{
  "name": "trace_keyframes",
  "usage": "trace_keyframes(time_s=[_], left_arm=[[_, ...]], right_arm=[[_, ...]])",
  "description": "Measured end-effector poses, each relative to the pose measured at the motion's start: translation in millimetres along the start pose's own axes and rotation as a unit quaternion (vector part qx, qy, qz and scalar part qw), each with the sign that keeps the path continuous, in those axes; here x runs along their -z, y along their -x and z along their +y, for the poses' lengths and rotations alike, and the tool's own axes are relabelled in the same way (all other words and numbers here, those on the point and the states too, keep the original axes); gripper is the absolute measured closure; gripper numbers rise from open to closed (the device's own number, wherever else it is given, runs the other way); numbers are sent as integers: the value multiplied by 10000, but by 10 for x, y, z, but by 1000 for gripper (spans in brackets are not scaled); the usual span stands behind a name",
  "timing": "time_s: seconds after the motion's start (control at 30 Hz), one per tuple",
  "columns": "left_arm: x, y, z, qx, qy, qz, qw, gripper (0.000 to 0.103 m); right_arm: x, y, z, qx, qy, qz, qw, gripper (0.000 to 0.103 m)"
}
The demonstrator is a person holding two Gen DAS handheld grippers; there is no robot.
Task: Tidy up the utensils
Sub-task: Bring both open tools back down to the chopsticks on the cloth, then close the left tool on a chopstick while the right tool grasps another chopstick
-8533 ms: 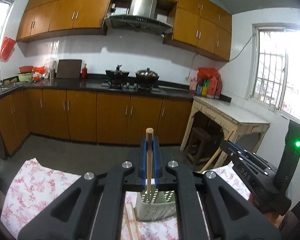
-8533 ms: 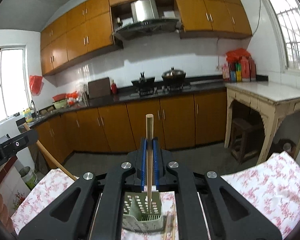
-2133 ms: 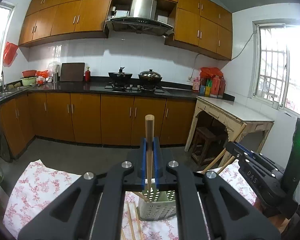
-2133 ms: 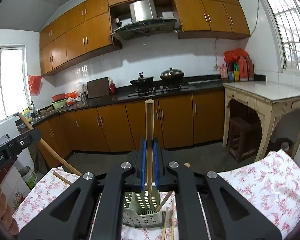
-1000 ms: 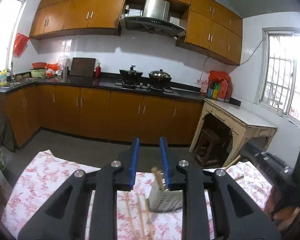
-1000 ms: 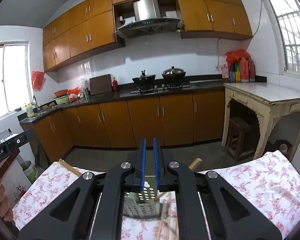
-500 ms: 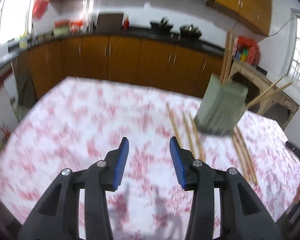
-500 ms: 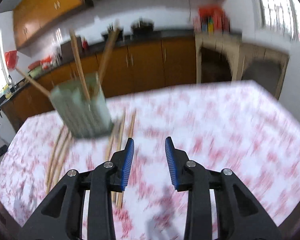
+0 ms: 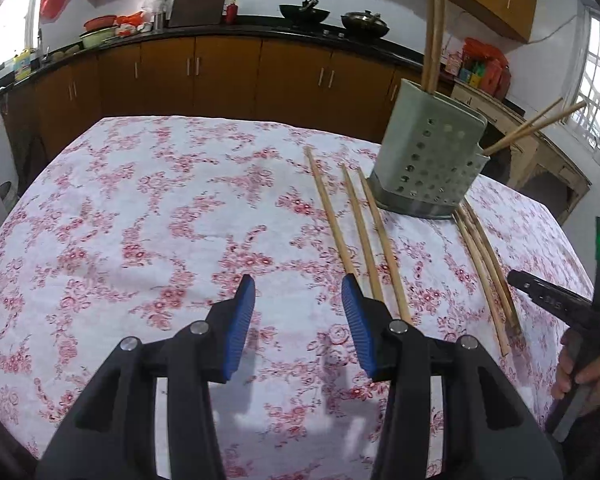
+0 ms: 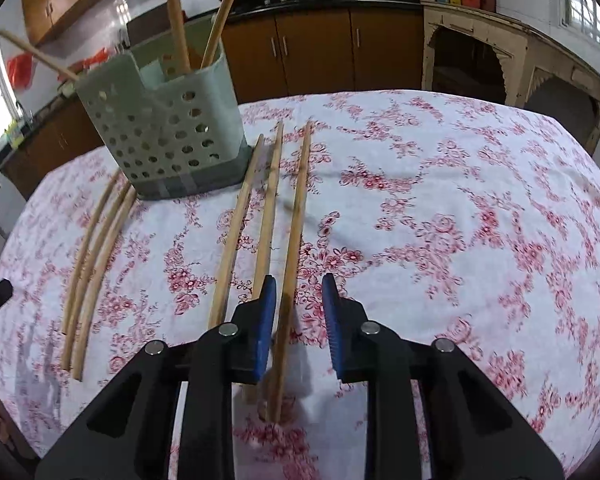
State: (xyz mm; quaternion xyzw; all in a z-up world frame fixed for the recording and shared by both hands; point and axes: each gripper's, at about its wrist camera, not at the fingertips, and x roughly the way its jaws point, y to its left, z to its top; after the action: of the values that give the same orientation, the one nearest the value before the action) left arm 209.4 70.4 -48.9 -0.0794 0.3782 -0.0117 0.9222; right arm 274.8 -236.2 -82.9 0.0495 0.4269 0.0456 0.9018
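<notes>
A pale green perforated utensil holder (image 9: 426, 164) (image 10: 168, 136) stands on the floral tablecloth (image 9: 160, 216) (image 10: 440, 220) with several wooden chopsticks (image 9: 434, 24) upright or leaning in it. Loose chopsticks lie flat in two groups on either side of it (image 9: 356, 236) (image 10: 268, 216) (image 10: 96, 256). My left gripper (image 9: 298, 312) is open and empty, low over the cloth, left of one group. My right gripper (image 10: 299, 312) is open, its jaws either side of the rightmost loose chopstick (image 10: 294, 248).
Brown kitchen cabinets and a dark counter (image 9: 204, 60) run behind the table. A pale side table (image 10: 500, 40) stands at the right. The other hand-held gripper shows at the right edge of the left wrist view (image 9: 560, 304).
Both grippers held a chopstick upright over the holder, let go, then tipped down toward the table. Both now hang open low over the loose chopsticks.
</notes>
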Motion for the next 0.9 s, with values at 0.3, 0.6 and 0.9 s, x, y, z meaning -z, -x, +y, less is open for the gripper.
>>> trace_keyframes(time_s=[0.3, 0.6, 0.9], left_arm=[[-38, -149, -111, 89, 21, 165, 9998, 59], [-112, -482, -250, 171, -85, 459, 9988, 73], [-158, -823, -426, 143, -226, 700, 9972, 83]], right_arm=[[26, -66, -12, 244, 171, 32, 9996, 95], [-58, -74, -533, 768, -688, -34, 9947, 96], [-19, -74, -483, 882, -371, -94, 9954, 95]])
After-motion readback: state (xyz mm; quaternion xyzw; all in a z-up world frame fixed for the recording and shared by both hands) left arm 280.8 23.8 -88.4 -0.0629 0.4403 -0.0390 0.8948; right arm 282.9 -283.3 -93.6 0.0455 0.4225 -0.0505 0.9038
